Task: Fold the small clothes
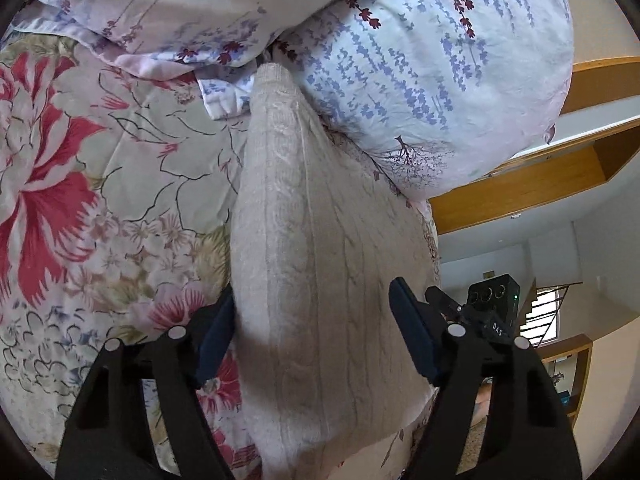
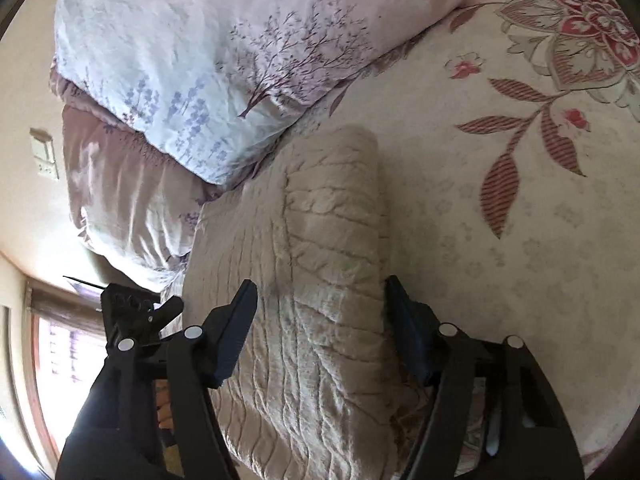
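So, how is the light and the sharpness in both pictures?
Left wrist view: daylight is even, the sweater is sharp, and the shelves curve from fisheye distortion. Right wrist view: the window is overexposed, the sweater is slightly soft, and the wall is dim.

Two close wrist views, shared sweater [image 1: 304,264]

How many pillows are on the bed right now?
2: a lavender-print pillow at the far end of the beige sweater, and a paler pillow left of it. Others may be hidden.
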`<action>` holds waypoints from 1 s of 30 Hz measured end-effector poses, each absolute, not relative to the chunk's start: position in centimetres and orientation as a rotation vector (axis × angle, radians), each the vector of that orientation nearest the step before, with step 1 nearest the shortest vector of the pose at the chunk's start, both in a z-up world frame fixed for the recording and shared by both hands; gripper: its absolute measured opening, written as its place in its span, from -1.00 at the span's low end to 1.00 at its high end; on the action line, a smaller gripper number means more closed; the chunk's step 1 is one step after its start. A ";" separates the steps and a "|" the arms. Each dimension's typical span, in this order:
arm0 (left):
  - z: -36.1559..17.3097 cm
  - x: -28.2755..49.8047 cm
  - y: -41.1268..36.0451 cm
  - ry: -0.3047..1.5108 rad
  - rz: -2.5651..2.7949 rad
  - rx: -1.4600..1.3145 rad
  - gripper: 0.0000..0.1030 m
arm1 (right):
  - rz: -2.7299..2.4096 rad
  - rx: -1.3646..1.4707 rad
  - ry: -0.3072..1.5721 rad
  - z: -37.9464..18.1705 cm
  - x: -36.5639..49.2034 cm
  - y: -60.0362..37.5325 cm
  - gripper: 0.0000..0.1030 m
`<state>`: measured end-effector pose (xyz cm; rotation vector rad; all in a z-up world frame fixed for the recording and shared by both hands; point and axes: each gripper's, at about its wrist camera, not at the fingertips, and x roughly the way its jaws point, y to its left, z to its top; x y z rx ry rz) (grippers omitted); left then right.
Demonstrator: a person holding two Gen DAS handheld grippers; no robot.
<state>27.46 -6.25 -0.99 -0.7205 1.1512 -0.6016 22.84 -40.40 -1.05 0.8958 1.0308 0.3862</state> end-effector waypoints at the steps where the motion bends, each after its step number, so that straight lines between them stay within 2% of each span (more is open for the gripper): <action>1: -1.0 27.4 -6.3 1.148 -0.600 -0.720 0.35 | 0.400 0.905 1.026 -1.2 22.9 -40.3 0.26; 2: -1.0 27.4 -6.4 1.147 -0.599 -0.719 0.32 | 0.403 0.903 1.027 -1.2 22.9 -40.3 0.23; 4: -1.2 27.6 -6.8 1.148 -0.599 -0.733 0.16 | 0.398 0.885 1.024 -1.2 22.7 -40.1 0.03; 6: -1.6 27.6 -6.8 1.146 -0.610 -0.758 0.01 | 0.420 0.914 1.022 -1.4 22.6 -39.7 -0.28; 9: -1.6 27.4 -6.4 1.133 -0.632 -0.791 -0.21 | 0.407 0.922 0.989 -0.9 22.0 -39.5 -0.40; 12: -0.5 26.9 -6.0 1.096 -0.687 -0.832 -0.30 | 0.428 0.929 0.939 0.3 21.1 -38.8 -0.44; 20: 3.5 23.4 -2.2 1.034 -0.723 -0.753 -0.31 | 0.535 0.871 0.881 3.8 19.2 -32.5 -0.46; 27: 4.0 21.1 5.9 0.998 -0.625 -0.743 -0.29 | 0.590 0.722 0.847 4.8 19.0 -25.0 -0.48; 30: 1.8 22.0 8.3 1.028 -0.535 -0.746 -0.25 | 0.519 0.639 0.904 3.0 19.8 -22.3 -0.48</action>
